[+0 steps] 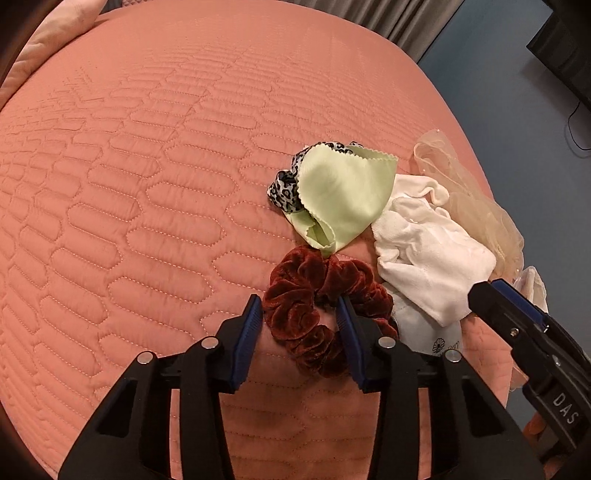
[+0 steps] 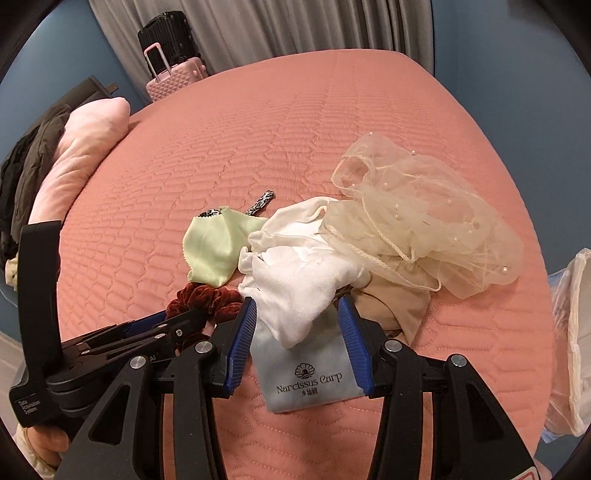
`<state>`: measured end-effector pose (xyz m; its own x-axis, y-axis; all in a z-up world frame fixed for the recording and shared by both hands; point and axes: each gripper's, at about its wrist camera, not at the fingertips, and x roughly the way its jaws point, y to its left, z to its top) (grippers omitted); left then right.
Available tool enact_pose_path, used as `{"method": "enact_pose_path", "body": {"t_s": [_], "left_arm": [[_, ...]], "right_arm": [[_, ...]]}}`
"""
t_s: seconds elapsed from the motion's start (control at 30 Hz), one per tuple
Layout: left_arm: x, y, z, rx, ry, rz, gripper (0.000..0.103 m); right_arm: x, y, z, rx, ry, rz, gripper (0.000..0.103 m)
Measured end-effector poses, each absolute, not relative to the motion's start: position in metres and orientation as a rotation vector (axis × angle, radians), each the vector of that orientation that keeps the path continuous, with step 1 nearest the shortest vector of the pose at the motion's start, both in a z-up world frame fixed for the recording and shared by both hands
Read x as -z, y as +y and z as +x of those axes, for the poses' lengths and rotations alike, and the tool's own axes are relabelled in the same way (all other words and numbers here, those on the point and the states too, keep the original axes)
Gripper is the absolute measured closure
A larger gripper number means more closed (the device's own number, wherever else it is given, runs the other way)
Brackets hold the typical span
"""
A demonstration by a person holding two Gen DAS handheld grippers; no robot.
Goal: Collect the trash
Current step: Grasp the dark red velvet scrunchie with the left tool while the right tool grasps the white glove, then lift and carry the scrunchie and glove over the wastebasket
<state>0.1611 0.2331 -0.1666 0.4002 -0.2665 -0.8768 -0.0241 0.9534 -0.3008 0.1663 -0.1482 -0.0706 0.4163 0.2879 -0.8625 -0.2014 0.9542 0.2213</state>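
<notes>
Quilted salmon-pink bedspread [image 1: 147, 184] covers the whole bed, stitched in long rounded bars. Blue wall and grey curtains [image 2: 258, 29] behind the bed. A pink suitcase [image 2: 173, 79] with a black case stacked on it stands by the curtain. A pale pink pillow [image 2: 85, 147] lies at the left edge of the bed in the right wrist view, with dark clothing [image 2: 26, 170] beside it.

The clutter sits in one small heap near the bed's near edge: a dark red scrunchie [image 1: 314, 317], a light green cloth [image 1: 343, 192] lying over a leopard-print scrunchie [image 1: 284, 190], a white cloth [image 1: 428, 258], a sheer beige veil with beads [image 2: 424, 214], a tan cloth [image 2: 399, 306] under it, and a grey pouch [image 2: 306, 373] printed "Narcissus Carp".

The left gripper [image 1: 300, 321] is down on the red scrunchie, with one finger outside the ring and one in its hole; the fingers are fairly narrow with one side of the ring between them, and firm pinch cannot be told. The right gripper [image 2: 297, 325] straddles the grey pouch and the tip of the white cloth, its fingers at the pouch's edges at medium width; grip cannot be told. A white plastic bag [image 2: 572, 332] hangs off the bed's right edge.
</notes>
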Motion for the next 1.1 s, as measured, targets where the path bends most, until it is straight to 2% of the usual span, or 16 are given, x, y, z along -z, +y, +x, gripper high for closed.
{"method": "enact_pose_path", "body": {"t_s": [0.07,0.13,0.2,0.27,0.6,1.1], "left_arm": [[0.168,0.23,0.162,0.158,1.148,-0.275,0.067],[0.168,0.228,0.162,0.164,1.149,-0.265,0.074],[0.168,0.225,0.162,0.176,1.15,-0.263,0.081],[0.166,0.222,0.162,0.178,1.141,-0.257,0.084],[0.104,0.211,0.152,0.211,1.022,-0.233,0.088],[-0.064,0.141,0.115,0.386,0.675,-0.142,0.088]], "right_arm": [[0.079,-0.146,0.172,-0.302,1.116,0.086,0.062],[0.087,-0.144,0.176,-0.307,1.136,0.081,0.072],[0.09,-0.143,0.178,-0.318,1.151,0.087,0.089],[0.086,-0.144,0.179,-0.326,1.147,0.097,0.093],[-0.002,-0.16,0.165,-0.375,0.957,0.111,0.095],[-0.178,-0.247,0.116,-0.328,0.621,0.165,0.095]]}}
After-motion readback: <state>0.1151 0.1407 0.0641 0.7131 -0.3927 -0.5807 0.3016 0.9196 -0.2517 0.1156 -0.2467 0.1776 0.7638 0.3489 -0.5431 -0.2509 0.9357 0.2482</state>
